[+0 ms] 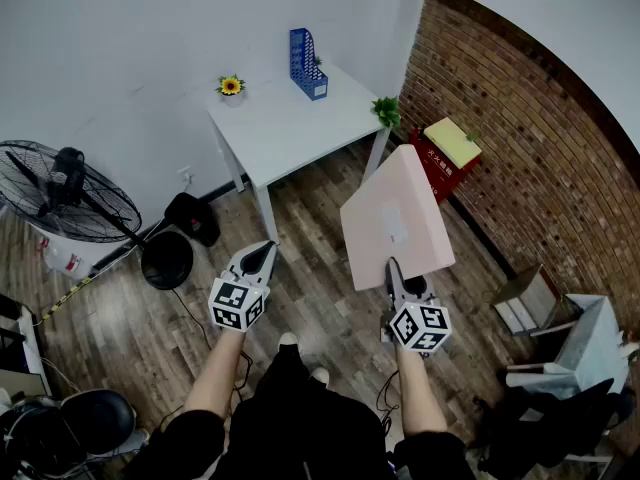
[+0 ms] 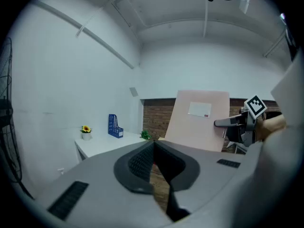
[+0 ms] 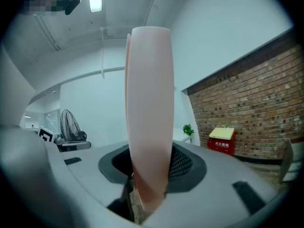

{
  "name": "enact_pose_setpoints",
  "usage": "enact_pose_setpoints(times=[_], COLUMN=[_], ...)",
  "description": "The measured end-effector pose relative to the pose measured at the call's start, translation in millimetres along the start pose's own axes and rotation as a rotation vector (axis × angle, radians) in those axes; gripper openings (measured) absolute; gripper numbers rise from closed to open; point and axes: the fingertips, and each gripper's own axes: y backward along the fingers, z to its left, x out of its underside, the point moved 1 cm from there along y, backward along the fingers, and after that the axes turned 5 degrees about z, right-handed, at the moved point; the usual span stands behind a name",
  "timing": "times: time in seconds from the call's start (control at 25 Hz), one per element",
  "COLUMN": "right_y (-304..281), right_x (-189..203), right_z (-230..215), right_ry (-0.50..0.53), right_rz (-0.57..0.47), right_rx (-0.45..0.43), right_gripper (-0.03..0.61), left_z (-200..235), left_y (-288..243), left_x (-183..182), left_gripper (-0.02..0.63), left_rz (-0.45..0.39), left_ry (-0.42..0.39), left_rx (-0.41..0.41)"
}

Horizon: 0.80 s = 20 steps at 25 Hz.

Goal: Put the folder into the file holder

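A pale pink folder (image 1: 396, 215) with a white label stands on edge in my right gripper (image 1: 392, 270), which is shut on its lower edge; in the right gripper view the folder (image 3: 148, 118) rises edge-on between the jaws. The left gripper view shows its flat face (image 2: 199, 120). The blue file holder (image 1: 307, 64) stands at the back of the white table (image 1: 290, 128), well ahead of both grippers; it also shows small in the left gripper view (image 2: 114, 126). My left gripper (image 1: 262, 255) is shut and holds nothing, level beside the right one, short of the table.
A sunflower pot (image 1: 231, 86) and a green plant (image 1: 387, 112) sit on the table's corners. A standing fan (image 1: 62, 193) is left, a red box with a yellow top (image 1: 445, 153) by the brick wall, a chair (image 1: 560, 318) right. Wooden floor lies below.
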Motion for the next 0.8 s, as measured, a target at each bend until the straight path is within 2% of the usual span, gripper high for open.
enact_pose_setpoints(times=[0.4,0.8], right_y=[51.5,50.4], right_x=[13.9,17.9], right_z=[13.9,8.9], right_ry=[0.115,0.105], right_rz=[-0.024,-0.023], right_rx=[-0.005,-0.012], right_gripper=[0.172,0.172], left_z=[-41.3,-38.9], left_y=[37.5,48.3], left_x=[17.0,21.8], left_gripper=[0.023,0.023], left_rz=[0.009,0.018], left_ry=[-0.001,0.003], left_rx=[0.003,-0.026])
